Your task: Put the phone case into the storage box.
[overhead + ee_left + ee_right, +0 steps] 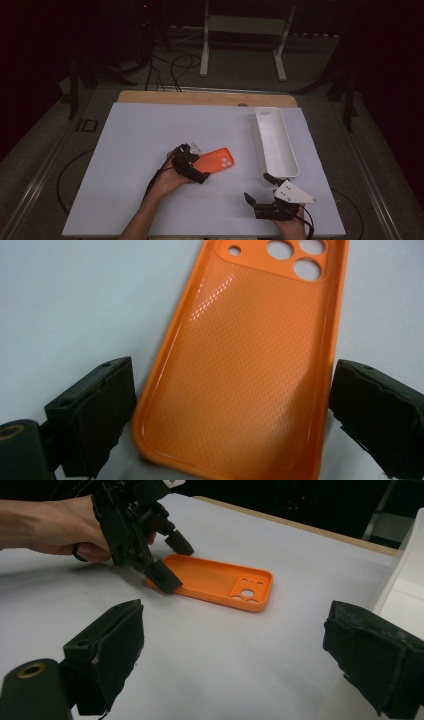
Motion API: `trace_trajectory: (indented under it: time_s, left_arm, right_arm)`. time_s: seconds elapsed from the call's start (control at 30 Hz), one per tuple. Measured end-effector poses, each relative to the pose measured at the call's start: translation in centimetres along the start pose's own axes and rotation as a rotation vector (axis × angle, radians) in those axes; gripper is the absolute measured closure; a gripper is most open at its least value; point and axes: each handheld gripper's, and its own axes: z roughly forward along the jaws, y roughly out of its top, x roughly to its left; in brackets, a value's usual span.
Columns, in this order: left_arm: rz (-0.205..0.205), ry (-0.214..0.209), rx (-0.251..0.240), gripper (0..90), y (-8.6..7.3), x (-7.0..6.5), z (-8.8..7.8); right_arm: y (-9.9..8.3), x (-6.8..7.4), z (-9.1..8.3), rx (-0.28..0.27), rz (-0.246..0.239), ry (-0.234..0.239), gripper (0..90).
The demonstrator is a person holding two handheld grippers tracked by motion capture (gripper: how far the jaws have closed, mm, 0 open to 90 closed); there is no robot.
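Observation:
An orange phone case [218, 160] lies hollow side up on the white table [140, 150], camera holes at its far right end. My left gripper [197, 163] reaches down over the case's near left end. In the left gripper view the case [240, 370] lies between the two black jaws of that gripper [232, 410], one at each long edge, close against the rim with no clear squeeze. The right gripper view shows the left gripper [174, 562] tilted down over the case [215, 582]. My right gripper [260, 189] rests near the table's front right, open, nothing between its jaws.
A long white tray [292, 162] stands at the right of the table, just beyond my right gripper; its wall [405, 555] rises at the right of the right gripper view. A wooden strip [150, 96] runs along the table's far edge. Stands and cables sit on the floor behind.

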Motion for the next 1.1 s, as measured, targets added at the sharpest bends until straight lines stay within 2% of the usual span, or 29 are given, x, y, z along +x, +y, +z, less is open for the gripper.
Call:
trace_trajectory:
  time_s: [0.2,0.67,0.83,1.1]
  left_arm:
    - [0.022,0.013,0.015,6.6,0.3,-0.3,0.2]
    - [0.036,0.012,0.049,13.2,0.7,-0.5,0.0]
    - [0.044,0.024,0.043,14.4,0.7,-0.7,-0.2]
    - [0.030,0.028,0.015,15.5,0.8,-0.9,-0.8]
  right_arm:
    - [0.0,0.0,0.0,0.000,0.001,0.001,9.5]
    - [0.0,0.1,0.1,0.005,0.002,-0.001,9.5]
    - [0.0,0.0,0.0,0.001,0.001,-0.002,9.5]
    - [0.0,0.0,0.0,0.000,0.000,-0.003,9.5]
